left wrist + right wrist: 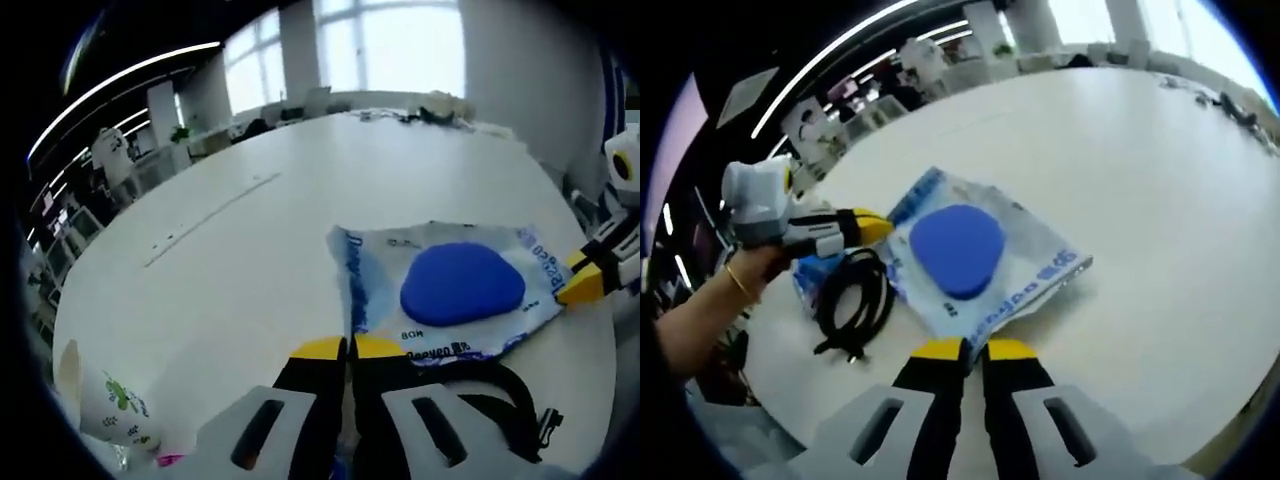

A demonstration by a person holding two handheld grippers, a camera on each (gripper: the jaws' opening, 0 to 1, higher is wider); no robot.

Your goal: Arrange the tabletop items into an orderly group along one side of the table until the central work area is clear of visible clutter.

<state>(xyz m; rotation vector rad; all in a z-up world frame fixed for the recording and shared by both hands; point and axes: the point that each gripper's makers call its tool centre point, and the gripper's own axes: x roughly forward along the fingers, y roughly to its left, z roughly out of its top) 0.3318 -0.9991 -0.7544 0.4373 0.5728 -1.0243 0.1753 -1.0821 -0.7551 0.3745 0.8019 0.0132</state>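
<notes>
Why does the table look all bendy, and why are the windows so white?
In the left gripper view the fisheye lens curves the white table, and the windows glare to plain white from daylight. In the right gripper view the table edge bows too, ceiling light strips streak bright, and the printing on the blue packet is too soft to read.

Broad white rounded table (pixel 300 200); tall bright daylight windows (pixel 390 45) beyond its far edge; long ceiling light strips (pixel 120 85) overhead.
</notes>
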